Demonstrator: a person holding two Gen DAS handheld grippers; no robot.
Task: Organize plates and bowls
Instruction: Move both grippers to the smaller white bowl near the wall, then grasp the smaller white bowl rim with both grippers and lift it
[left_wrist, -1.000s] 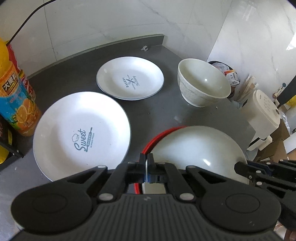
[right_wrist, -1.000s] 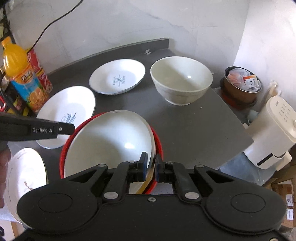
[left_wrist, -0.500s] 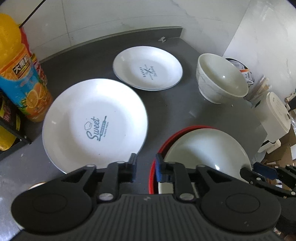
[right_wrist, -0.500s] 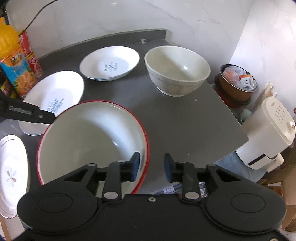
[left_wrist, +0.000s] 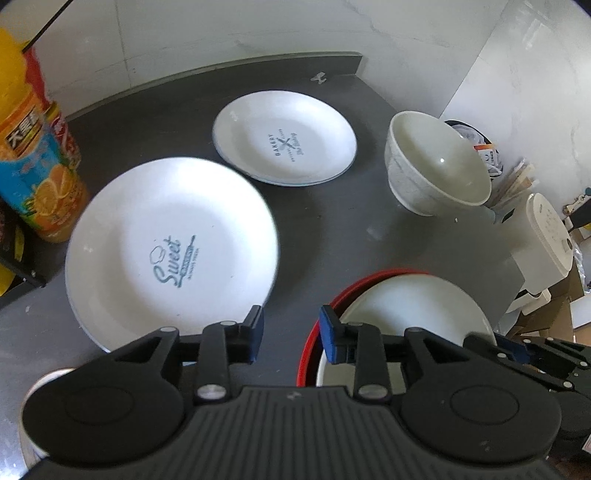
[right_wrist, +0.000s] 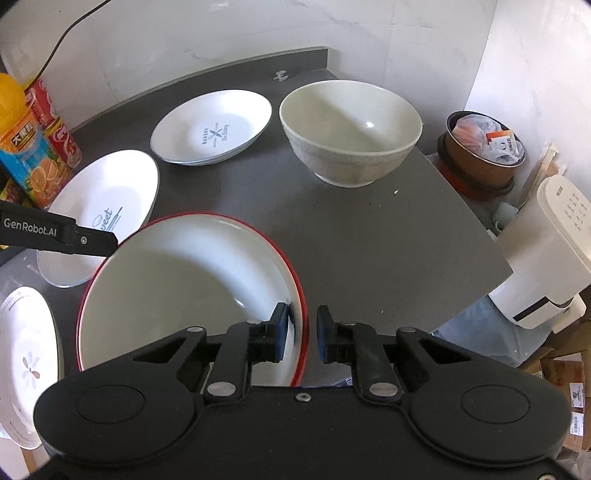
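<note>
Countertop (right_wrist: 369, 236): both grippers now released.

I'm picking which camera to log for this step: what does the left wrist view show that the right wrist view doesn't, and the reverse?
Only the left wrist view shows the left gripper with both fingers, open, between the Sweet plate and the red-rimmed bowl.

Only the right wrist view shows the flower plate clearly, and the right gripper, open astride the red-rimmed bowl's edge.

Both show the Bakery plate, the deep bowl, the juice bottle, the bin and the white appliance.
</note>
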